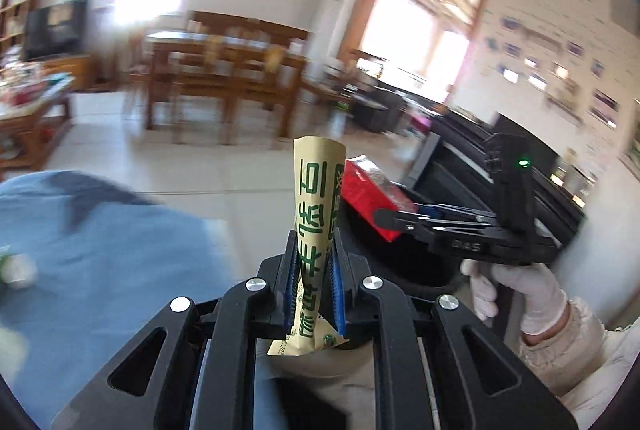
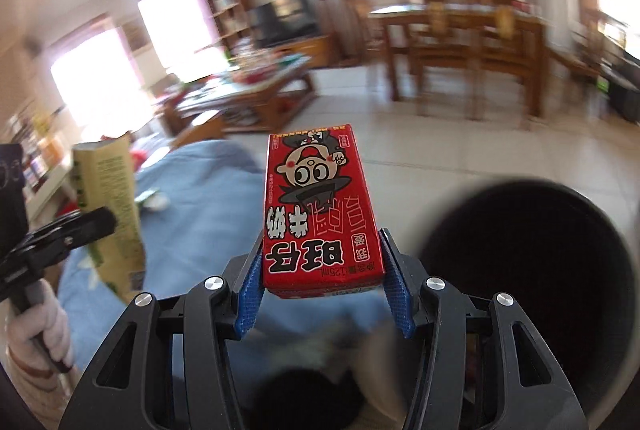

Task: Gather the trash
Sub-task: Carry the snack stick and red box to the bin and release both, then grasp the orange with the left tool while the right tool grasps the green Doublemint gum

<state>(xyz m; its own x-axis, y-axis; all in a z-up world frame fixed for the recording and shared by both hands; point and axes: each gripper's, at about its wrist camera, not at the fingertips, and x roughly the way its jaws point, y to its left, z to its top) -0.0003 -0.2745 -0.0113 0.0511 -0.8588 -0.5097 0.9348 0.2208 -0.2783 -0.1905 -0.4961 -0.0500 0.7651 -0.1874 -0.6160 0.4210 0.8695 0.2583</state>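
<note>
My left gripper (image 1: 314, 258) is shut on a crushed yellow carton with green print (image 1: 316, 205), held upright in the air. It also shows at the left of the right wrist view (image 2: 110, 197). My right gripper (image 2: 322, 262) is shut on a red milk carton (image 2: 320, 205) with a cartoon face. In the left wrist view that red carton (image 1: 372, 195) is held by the right gripper (image 1: 390, 218) over a black bin (image 1: 404, 258). The black bin's round opening (image 2: 532, 270) lies just right of the red carton.
A blue cloth-covered surface (image 1: 108, 262) lies left and below, with a small white scrap (image 1: 18, 270) on it. A cluttered wooden coffee table (image 2: 244, 97) and a dining table with chairs (image 2: 460, 41) stand across the tiled floor. A black piano (image 1: 480, 165) is on the right.
</note>
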